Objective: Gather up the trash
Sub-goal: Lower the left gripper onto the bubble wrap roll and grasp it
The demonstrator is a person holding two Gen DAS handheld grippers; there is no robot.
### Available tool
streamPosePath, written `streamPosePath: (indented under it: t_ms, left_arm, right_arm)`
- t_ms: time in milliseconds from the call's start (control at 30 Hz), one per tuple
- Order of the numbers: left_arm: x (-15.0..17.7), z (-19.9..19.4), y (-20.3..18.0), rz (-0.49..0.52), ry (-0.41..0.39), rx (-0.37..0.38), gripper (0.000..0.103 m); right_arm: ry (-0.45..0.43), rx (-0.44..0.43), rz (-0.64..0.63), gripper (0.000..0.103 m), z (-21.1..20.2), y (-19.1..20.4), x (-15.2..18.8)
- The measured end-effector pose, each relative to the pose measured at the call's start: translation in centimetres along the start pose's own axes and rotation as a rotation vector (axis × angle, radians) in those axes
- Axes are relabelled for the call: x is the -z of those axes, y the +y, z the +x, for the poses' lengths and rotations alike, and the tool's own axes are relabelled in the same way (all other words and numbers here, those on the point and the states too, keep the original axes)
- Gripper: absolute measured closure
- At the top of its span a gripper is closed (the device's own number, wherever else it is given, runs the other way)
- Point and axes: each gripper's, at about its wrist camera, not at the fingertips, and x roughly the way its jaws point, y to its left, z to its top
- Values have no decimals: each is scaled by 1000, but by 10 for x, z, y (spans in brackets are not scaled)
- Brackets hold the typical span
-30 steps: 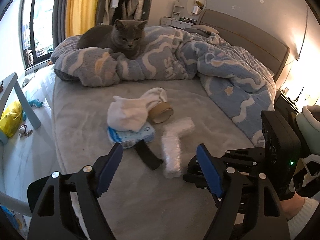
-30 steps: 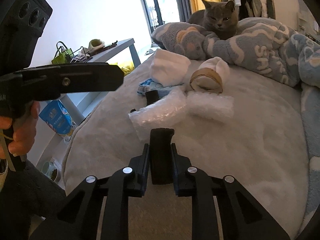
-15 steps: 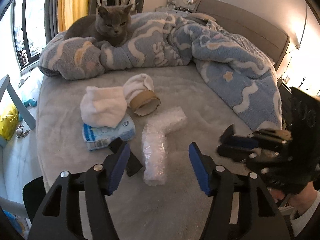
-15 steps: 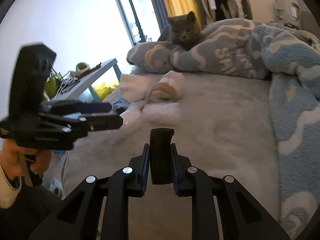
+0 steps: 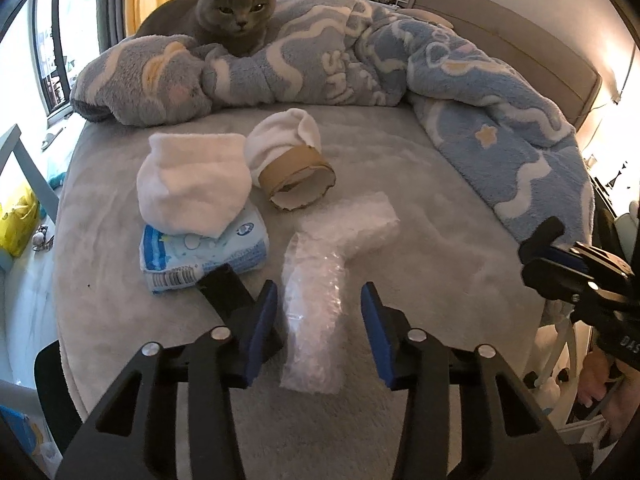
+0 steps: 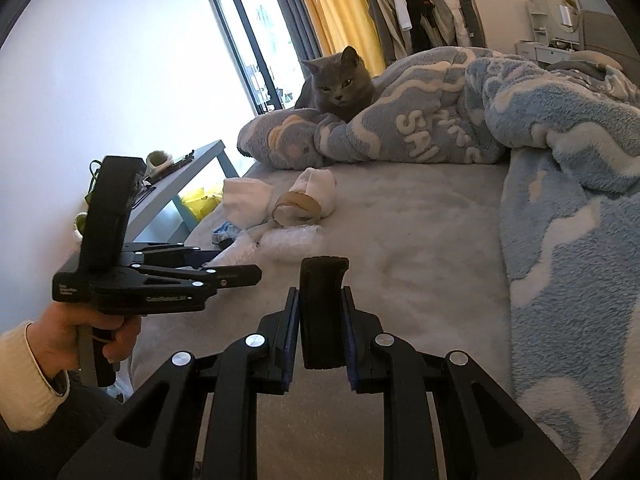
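Right tool (image 6: 322, 320) around black strip (image 6: 322, 312)

Daylit bedroom: grey bed (image 5: 420, 248), yellow curtain (image 6: 340, 12), white wall (image 6: 120, 60), window (image 6: 256, 40).

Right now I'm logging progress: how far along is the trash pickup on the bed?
Done: the right gripper is shut on a black piece.
In hand: the left gripper, jaws just closing, straddles the bubble wrap, not yet pinched.
Left: cardboard tape core, tissue packet.

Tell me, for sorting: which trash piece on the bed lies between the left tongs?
The bubble wrap; the cardboard roll and wipes pack lie farther away.
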Motion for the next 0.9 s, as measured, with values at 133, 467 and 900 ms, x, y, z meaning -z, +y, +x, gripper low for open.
streamPosePath:
  t_ms: [133,467,900]
  left_arm:
    - [0,2,3,-17,8,-9,69]
    - [-1,-24,-3,-18,-87,61,70]
    - [-1,-60,1,-21,-194,74,70]
  right_arm:
    - [1,3,-10,83,-3,3,-1]
    - [-18,-5,-7,83,-2,14,-16]
    - [-46,-14,21,83,1,28,-40]
